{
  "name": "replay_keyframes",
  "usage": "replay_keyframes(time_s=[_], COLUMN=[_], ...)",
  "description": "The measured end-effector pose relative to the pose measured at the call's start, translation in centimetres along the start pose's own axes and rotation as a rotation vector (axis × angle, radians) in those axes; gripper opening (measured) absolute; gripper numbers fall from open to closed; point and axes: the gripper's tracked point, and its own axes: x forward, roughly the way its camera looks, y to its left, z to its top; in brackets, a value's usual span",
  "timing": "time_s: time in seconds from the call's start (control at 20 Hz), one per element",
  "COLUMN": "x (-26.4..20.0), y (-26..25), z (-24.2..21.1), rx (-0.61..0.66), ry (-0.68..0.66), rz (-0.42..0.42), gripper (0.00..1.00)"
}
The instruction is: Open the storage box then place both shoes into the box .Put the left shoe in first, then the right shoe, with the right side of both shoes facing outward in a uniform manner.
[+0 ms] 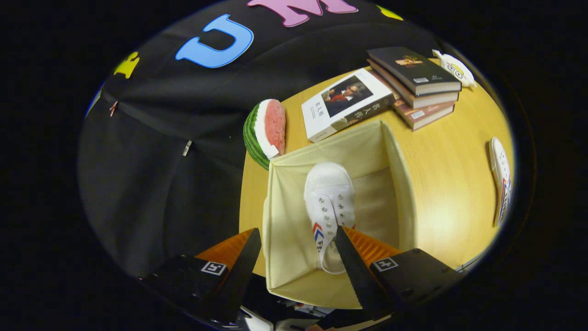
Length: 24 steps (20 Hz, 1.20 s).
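Claw (298,257) wide above boxed shoe (329,202)

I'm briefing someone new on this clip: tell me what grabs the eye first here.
A white shoe sits inside the open cream storage box, just ahead of the open tongs. The second shoe lies apart on the wooden table, beyond the box's far side. Behind the box are a watermelon slice toy and a pile of books.
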Motion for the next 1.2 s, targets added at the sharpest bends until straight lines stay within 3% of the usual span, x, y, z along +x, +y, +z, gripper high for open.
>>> replay_keyframes(time_s=[0.2, 0.4, 0.7, 0.85, 1.0, 1.2], x=[-5.3, -10.4, -16.4, -18.5, -19.9, -18.5], y=[-4.0, -12.4, -27.0, -33.4, -39.7, -45.2], z=[3.8, 6.3, 7.2, 5.4, 5.5, 4.4], rx=[-0.143, -0.173, -0.041, 0.059, 0.129, 0.145], ry=[-0.112, -0.186, -0.21, -0.205, -0.177, -0.111], rz=[-0.038, -0.167, -0.339, -0.408, -0.448, -0.451], gripper=[0.99, 0.99, 0.99, 0.99, 0.99, 0.99])
